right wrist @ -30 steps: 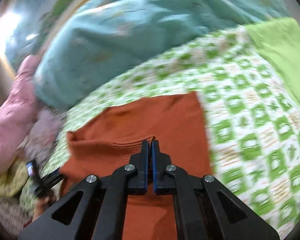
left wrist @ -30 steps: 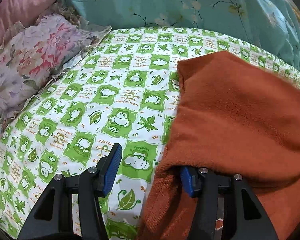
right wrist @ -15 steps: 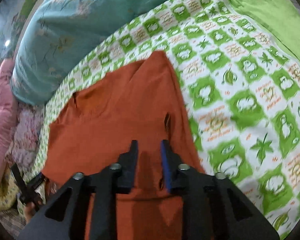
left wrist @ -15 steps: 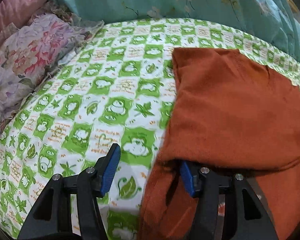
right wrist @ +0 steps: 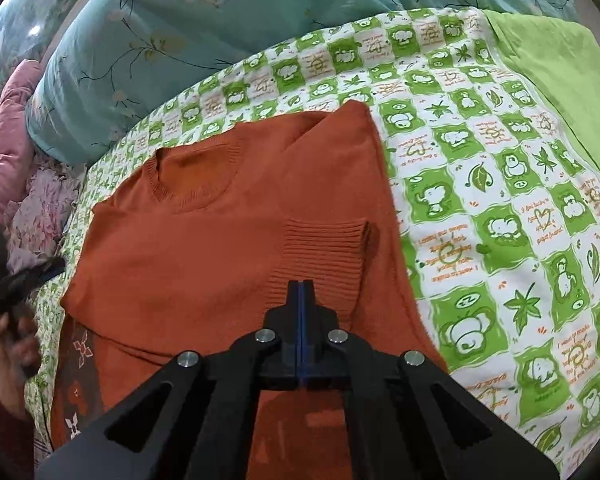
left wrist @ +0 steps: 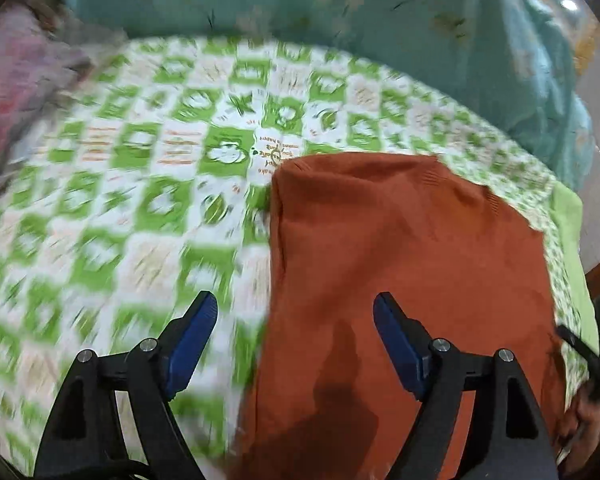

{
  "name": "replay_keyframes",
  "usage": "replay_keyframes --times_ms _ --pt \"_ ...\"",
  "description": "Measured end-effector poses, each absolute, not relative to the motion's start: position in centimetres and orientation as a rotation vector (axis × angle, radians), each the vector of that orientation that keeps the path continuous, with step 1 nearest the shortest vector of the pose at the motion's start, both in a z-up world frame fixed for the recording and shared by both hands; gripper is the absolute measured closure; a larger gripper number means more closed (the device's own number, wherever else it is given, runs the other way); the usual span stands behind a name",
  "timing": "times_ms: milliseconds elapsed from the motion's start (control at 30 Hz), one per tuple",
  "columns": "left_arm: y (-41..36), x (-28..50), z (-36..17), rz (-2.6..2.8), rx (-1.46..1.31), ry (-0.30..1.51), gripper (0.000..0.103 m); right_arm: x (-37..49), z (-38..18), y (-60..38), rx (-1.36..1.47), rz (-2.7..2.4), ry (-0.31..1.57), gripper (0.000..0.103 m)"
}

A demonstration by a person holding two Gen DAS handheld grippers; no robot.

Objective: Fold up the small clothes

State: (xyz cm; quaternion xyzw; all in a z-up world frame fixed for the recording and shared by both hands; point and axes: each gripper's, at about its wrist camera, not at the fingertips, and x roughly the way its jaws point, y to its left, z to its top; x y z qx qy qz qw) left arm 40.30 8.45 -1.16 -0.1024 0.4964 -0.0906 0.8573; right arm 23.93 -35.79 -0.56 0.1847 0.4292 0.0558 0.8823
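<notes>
Rust-orange knitted sweater [right wrist: 228, 240] lies partly folded at the centre of the frame on a bed sheet [right wrist: 500, 208] checked in green and white with cartoon prints, its ribbed cuff turned in over the body. The right gripper [right wrist: 301, 292], at lower centre, is clenched tight above the cuff with no cloth visible between its pads. The left gripper [left wrist: 296, 312], jaws just widened and released, straddles the sweater's left edge. A teal floral quilt [right wrist: 220, 32] fills the upper frame
</notes>
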Motion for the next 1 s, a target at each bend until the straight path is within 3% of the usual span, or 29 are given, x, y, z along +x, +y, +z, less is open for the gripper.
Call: replay_keyframes --times_ms 133,200,233,267,367,467,533,733,867,1000 --pt "8.0 44.8 -3.2 -0.190 -0.228 1.102 0.025 23.6 -0.5 -36.2 0.398 0.094 0.884 0.102" --pt "7.2 45.6 -3.1 -0.178 -0.161 1.070 0.060 23.7 -0.8 -36.2 0.397 0.098 0.898 0.102" --pt "7.1 45.8 -2.7 -0.188 -0.154 1.060 0.087 23.9 -1.0 -36.1 0.395 0.099 0.905 0.102" --pt "7.2 45.8 -2.2 -0.191 -0.163 1.040 0.090 24.0 -1.2 -36.0 0.393 0.099 0.913 0.102" --pt "7.8 45.2 -0.2 -0.156 -0.153 0.926 0.091 24.1 -1.4 -36.0 0.396 0.099 0.907 0.102" --pt "8.7 46.3 -1.4 -0.136 -0.146 0.968 0.091 24.4 -1.9 -35.9 0.403 0.092 0.913 0.102" --pt "9.1 46.4 -1.8 -0.122 -0.145 0.980 0.083 24.4 -1.9 -35.7 0.407 0.090 0.914 0.102" --pt "9.6 40.7 0.4 -0.129 -0.182 0.925 0.079 24.0 -1.0 -36.4 0.391 0.060 0.892 0.101" --pt "8.6 35.9 0.7 -0.134 -0.158 0.905 0.062 24.6 -1.7 -36.3 0.410 0.063 0.926 0.101" --pt "7.4 33.1 -0.9 -0.092 -0.090 0.930 0.059 25.1 -2.3 -35.3 0.406 0.084 0.951 0.100"
